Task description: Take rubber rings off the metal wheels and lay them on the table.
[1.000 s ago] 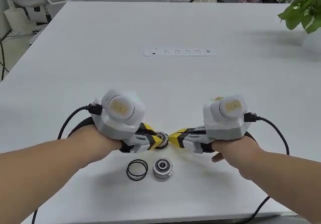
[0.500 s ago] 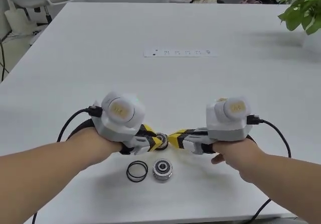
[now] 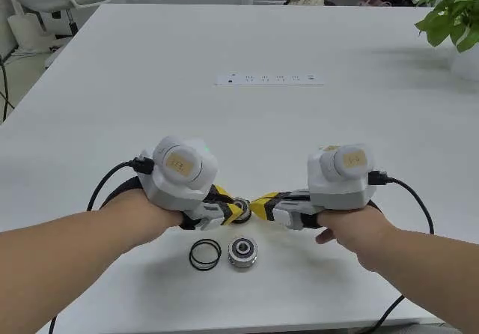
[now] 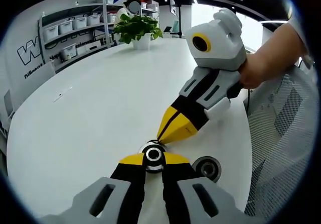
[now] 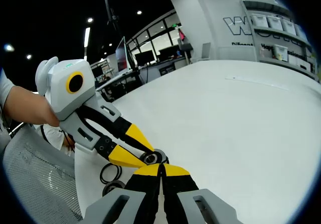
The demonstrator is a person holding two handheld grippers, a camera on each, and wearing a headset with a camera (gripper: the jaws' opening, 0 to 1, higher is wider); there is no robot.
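Note:
My left gripper [image 3: 236, 210] [image 4: 153, 159] is shut on a small metal wheel [image 3: 242, 207] [image 4: 153, 154] held just above the table. My right gripper [image 3: 257, 206] [image 5: 161, 166] faces it from the right. Its yellow jaws are pressed together at the wheel's [image 5: 153, 157] rim, where the black rubber ring sits. A second metal wheel [image 3: 242, 251] [image 4: 207, 168] [image 5: 115, 187] lies flat on the table below the grippers. Black rubber rings [image 3: 204, 254] [image 5: 109, 174] lie beside it on the left.
The white table [image 3: 269, 124] stretches far ahead, with a white power strip [image 3: 269, 79] set in its middle. A potted plant [image 3: 451, 12] stands at the far right corner. Black cables [image 3: 105, 180] trail from both grippers toward the near edge.

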